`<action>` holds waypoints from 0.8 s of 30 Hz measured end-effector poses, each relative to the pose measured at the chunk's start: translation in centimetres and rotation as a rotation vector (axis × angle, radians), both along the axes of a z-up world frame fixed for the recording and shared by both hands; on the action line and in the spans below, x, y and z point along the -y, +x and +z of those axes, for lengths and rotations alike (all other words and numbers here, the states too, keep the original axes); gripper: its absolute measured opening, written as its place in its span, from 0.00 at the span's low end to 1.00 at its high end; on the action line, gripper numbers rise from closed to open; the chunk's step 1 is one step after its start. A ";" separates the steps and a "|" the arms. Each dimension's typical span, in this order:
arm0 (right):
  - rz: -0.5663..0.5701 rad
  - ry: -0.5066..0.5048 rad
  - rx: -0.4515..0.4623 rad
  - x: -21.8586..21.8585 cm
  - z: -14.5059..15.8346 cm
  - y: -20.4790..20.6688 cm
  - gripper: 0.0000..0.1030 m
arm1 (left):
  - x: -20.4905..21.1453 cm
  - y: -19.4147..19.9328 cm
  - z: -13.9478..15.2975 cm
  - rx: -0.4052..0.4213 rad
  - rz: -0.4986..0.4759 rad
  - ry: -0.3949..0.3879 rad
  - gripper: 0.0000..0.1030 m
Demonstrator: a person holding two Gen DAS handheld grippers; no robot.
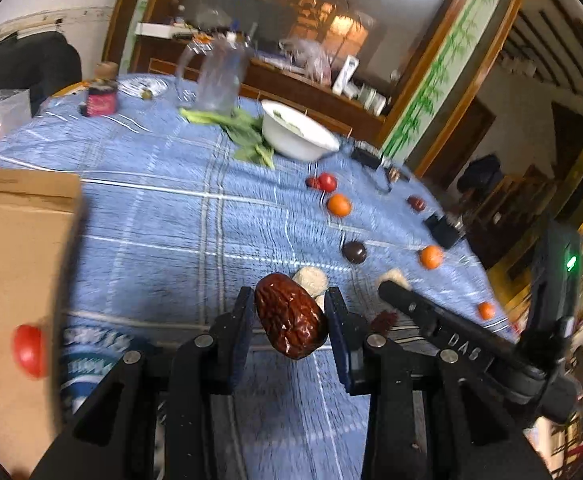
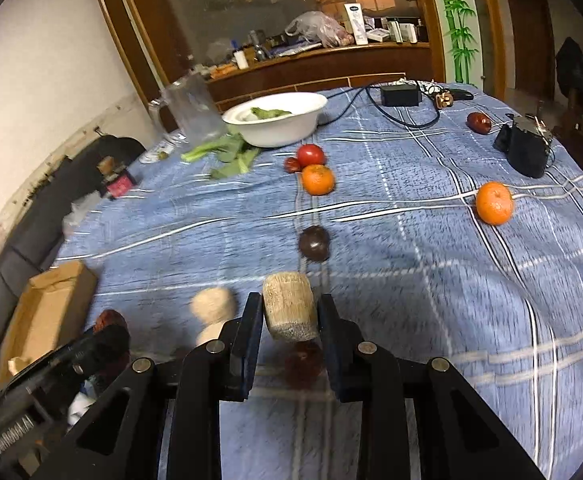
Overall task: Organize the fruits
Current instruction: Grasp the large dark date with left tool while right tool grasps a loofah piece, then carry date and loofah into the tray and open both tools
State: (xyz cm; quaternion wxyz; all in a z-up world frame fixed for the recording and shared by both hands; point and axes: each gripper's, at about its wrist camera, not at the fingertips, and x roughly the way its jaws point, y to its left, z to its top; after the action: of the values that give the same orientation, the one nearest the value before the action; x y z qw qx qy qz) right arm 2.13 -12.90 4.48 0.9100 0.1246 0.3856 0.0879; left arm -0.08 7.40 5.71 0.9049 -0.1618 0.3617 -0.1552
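Between my left jaws sits a wrinkled red date (image 1: 290,317), pinched by both pads of the left gripper (image 1: 290,322) and lifted clear of the blue checked cloth on the desk (image 1: 151,216). On my right side the jaws are narrow too, closed on a pale cork-like piece (image 2: 290,306) that fills the gap in the right gripper (image 2: 289,316); another dark red fruit (image 2: 303,360) lies blurred on the cloth just beneath it. A second pale piece (image 2: 213,306) rests to the left of that gripper. Loose fruit is spread across the cloth beyond: a dark round fruit (image 2: 314,243), two oranges (image 2: 318,179) (image 2: 493,203), a tomato (image 2: 311,155) and a date (image 2: 478,123) well apart near the far edge. A cardboard box (image 2: 51,304) stands at the left, with a pale scrap visible inside. The white bowl (image 2: 279,120) farther back holds green leaves, and more leaves (image 2: 227,154) lie beside it, next to a clear jug (image 2: 189,110).
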 end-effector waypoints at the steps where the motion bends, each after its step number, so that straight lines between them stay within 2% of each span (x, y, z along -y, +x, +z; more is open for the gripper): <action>1: 0.007 -0.001 0.004 -0.3 0.2 -0.4 0.29 | -1.1 -1.0 0.7 0.007 0.012 -0.013 0.33; 6: 0.078 0.016 0.027 -3.3 2.1 -2.8 0.29 | -5.8 -4.1 2.6 0.018 0.080 -0.043 0.33; 12: 0.220 0.006 0.072 -9.9 4.4 -5.4 0.30 | -12.5 -7.4 3.1 -0.013 0.204 -0.016 0.33; 16: 0.327 0.000 0.066 -14.6 4.8 -6.6 0.30 | -16.3 -9.2 2.4 -0.049 0.279 0.018 0.34; 24: 0.489 -0.025 0.019 -22.0 3.6 -8.5 0.30 | -20.5 -10.3 0.2 -0.121 0.330 0.035 0.34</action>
State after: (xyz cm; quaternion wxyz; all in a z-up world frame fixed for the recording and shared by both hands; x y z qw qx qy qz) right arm -6.32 9.10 8.09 0.8667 0.0155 0.3967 0.3021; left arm -10.42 27.88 5.91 0.8975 -0.2121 0.3865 0.0119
